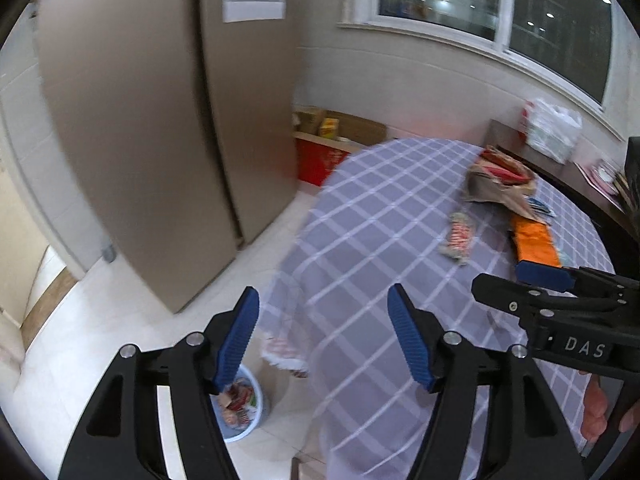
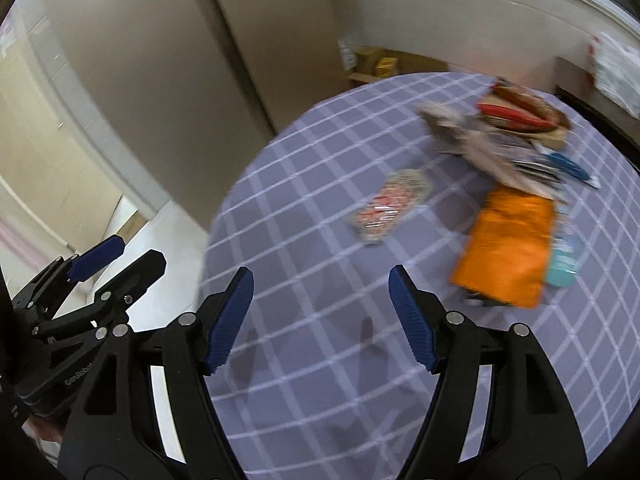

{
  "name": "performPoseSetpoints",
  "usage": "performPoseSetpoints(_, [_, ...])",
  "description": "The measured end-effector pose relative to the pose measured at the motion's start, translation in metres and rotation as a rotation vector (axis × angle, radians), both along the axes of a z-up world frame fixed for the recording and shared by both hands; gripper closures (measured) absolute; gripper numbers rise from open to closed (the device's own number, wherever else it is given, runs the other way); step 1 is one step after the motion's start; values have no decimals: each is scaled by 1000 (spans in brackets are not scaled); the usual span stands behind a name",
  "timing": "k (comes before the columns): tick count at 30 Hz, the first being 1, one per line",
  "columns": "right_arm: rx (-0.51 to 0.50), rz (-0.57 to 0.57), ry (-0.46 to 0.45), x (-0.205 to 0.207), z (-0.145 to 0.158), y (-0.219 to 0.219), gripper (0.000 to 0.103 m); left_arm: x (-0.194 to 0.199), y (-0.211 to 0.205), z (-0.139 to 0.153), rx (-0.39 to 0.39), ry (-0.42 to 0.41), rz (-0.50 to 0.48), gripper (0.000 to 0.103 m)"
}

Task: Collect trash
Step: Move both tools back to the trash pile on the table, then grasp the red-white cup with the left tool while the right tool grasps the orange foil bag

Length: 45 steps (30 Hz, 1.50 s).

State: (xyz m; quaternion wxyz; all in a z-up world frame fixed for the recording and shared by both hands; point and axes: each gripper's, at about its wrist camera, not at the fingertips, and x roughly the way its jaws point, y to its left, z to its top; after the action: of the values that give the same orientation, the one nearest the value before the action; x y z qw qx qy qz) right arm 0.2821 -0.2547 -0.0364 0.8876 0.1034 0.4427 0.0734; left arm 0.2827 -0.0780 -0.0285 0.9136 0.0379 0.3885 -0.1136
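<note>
Trash lies on a round table with a grey checked cloth: a red-and-white wrapper, an orange packet and a pile of brown and red wrappers. A blue bin with trash in it stands on the floor below the table's left edge. My left gripper is open and empty, above the table edge. My right gripper is open and empty over the cloth, short of the wrapper; it also shows in the left wrist view.
A tall beige refrigerator stands left of the table. Cardboard boxes and a red crate sit by the back wall. A white plastic bag rests on a dark side table under the window. The floor is pale tile.
</note>
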Motion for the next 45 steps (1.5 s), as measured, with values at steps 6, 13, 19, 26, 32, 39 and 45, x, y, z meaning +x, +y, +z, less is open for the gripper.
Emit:
performPoseSetpoints(6, [-5,-103,2,-5,-1,-57,32,14,-51,-9,12,35,-87,37])
performPoseSetpoints(13, [-6,-185,10,-14,-5,-109,31,40,-108,-29,55,91,-184,37])
performPoseSetpoints(19, [-18,-213,32,-12,-12,-130,31,66,-135,-50,84,144,-212,44])
performPoseSetpoints(26, [-39,-217,46,-2,-15,-129,30,79,-132,-56,91,140,-186,73])
performPoseSetpoints(32, [-94,-210,35,20,-12,-109,25,82,-114,-51,49,155,-179,82])
performPoseSetpoints(39, [-190,-277,48,52,-21,-98,25,82,-98,-48,39,144,-150,83])
performPoseSetpoints(45, [-260,-288,49,60,-30,-97,45,79,-90,-45,33,130,-132,83])
